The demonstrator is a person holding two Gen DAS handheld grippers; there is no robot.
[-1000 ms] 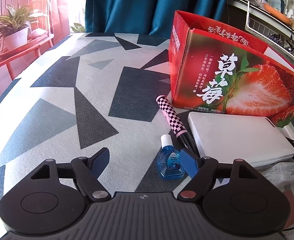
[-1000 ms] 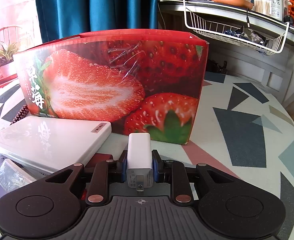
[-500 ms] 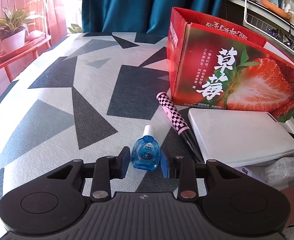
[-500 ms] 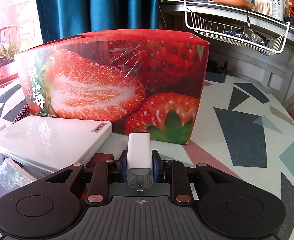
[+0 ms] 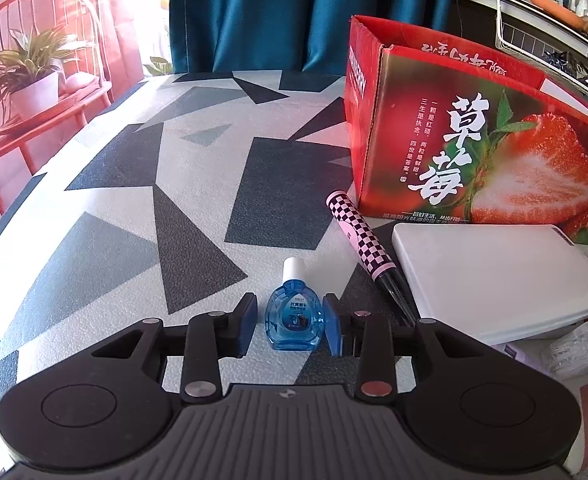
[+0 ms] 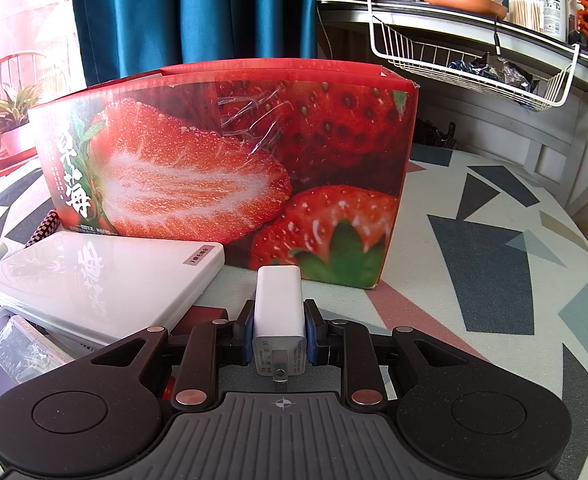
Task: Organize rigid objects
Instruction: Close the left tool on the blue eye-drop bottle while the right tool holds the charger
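On the patterned tabletop (image 5: 198, 200) a small blue eye-drop bottle (image 5: 293, 322) with a white cap lies between the fingers of my left gripper (image 5: 288, 305). Its jaws are opening: the right pad touches the bottle, while a gap shows at the left pad. Just right of the bottle lies a pink-and-black checkered pen (image 5: 359, 236), beside a flat white case (image 5: 493, 276). My right gripper (image 6: 280, 314) is shut on a white charger plug (image 6: 278, 296), prongs toward the camera, in front of the open red strawberry box (image 6: 222, 160).
The strawberry box (image 5: 473, 152) stands behind the pen and the white case (image 6: 102, 280). A clear plastic bag (image 6: 26, 348) lies by the case's near left corner. A wire basket (image 6: 473, 64) hangs under a cluttered shelf at the back right. A red chair with a potted plant (image 5: 26, 76) stands beyond the table's left edge.
The left jaws came in from wide open around the blue bottle, now centred between them, then the left pad eased off slightly. The right gripper and its charger have not moved.
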